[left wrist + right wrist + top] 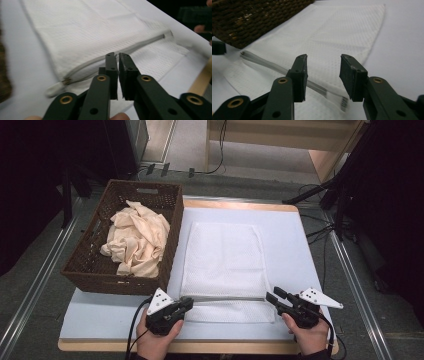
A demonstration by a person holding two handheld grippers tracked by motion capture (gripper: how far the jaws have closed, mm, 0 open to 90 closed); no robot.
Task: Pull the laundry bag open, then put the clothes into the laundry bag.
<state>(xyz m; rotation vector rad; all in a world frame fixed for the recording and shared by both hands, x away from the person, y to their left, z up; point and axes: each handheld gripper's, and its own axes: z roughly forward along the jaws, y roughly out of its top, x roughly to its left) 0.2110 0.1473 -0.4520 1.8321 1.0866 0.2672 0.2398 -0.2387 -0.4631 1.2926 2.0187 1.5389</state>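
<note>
White mesh laundry bag (223, 265) lies flat on the table (295, 245), long axis running away from me, zipper (227, 298) across the near end — presumably so both grippers can reach the closure without leaning over the cloth. Left gripper (186, 304) sits at the zipper's left end; in the left gripper view its jaws stand almost together with a thin slit between them, nothing in the slit, and the pull tab (53, 89) lies on the table just left of and below them, not gripped. Right gripper (270, 298) is at the zipper's right end; the right gripper view shows its jaws well apart, straddling the zipper (312, 85) line above the mesh, the far stop (344, 103) blurred just in front of them. My reading: right side is set to pin the bag end while left takes the pull — neither hold is made yet. Wicker basket (95, 270) stands touching the bag's left edge, holding crumpled peach cloth (137, 240), placed near for loading, I judge. Room: the basket wall is close to my left gripper, so little margin to swing left; table is bare to the right of the bag and along the near strip, and the near table edge is just beside both hands. Far end of the bag lies free, well clear of the table's far edge.
</note>
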